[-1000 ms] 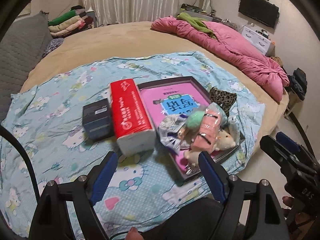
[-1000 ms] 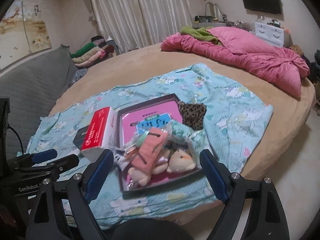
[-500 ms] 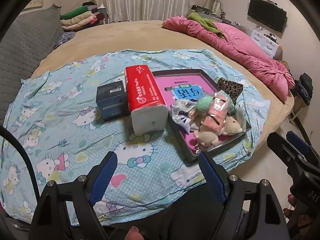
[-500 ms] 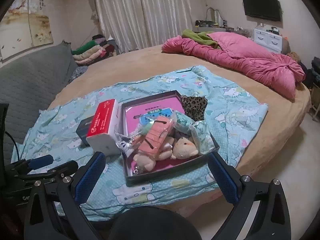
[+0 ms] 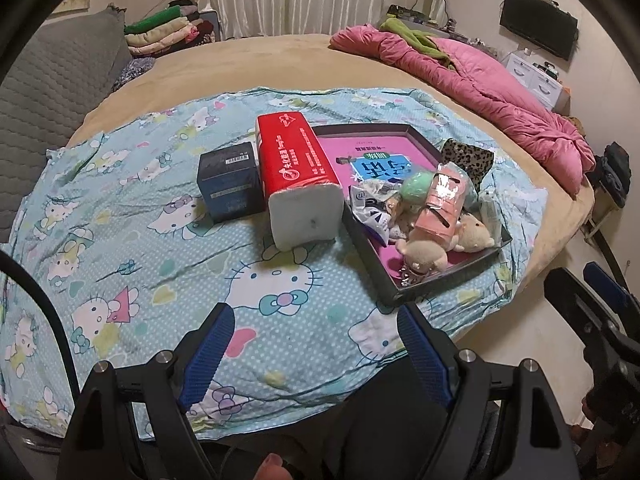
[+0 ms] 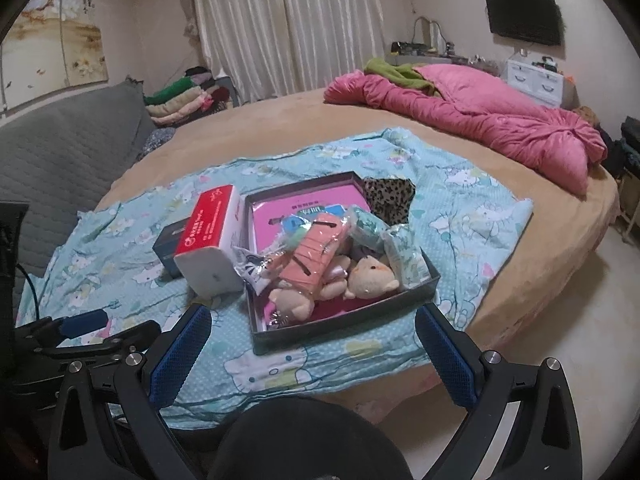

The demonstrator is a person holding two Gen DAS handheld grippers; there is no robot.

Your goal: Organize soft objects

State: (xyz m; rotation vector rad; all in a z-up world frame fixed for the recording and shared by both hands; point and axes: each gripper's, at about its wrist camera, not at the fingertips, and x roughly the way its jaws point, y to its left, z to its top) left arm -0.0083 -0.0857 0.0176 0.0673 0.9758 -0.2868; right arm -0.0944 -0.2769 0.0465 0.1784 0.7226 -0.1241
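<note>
A dark shallow box [image 5: 448, 280] [image 6: 344, 330] with a pink lining sits on a blue cartoon-cat sheet [image 5: 132, 240] [image 6: 472, 216] on the bed. In it lie beige plush toys [image 5: 424, 258] [image 6: 370, 274], a pink bagged soft item [image 5: 442, 208] [image 6: 316, 256], a green ball [image 5: 414, 186] and small wrapped packs [image 6: 404, 256]. A leopard-print cloth [image 5: 468, 160] [image 6: 390, 198] lies behind the box. My left gripper [image 5: 316, 352] is open and empty, short of the box. My right gripper [image 6: 314, 350] is open and empty at the box's near edge.
A red-and-white tissue pack [image 5: 300, 176] [image 6: 212, 240] and a dark blue box [image 5: 230, 182] [image 6: 168, 246] lie left of the dark box. A pink quilt [image 5: 480, 84] [image 6: 480, 120] is at the far right. A grey headboard [image 6: 60, 152] is left. The bed edge drops to the floor at right.
Both grippers have pulled back and risen from the box, so more of the sheet and bed edge shows. Both stay open. Nothing on the bed has moved.
</note>
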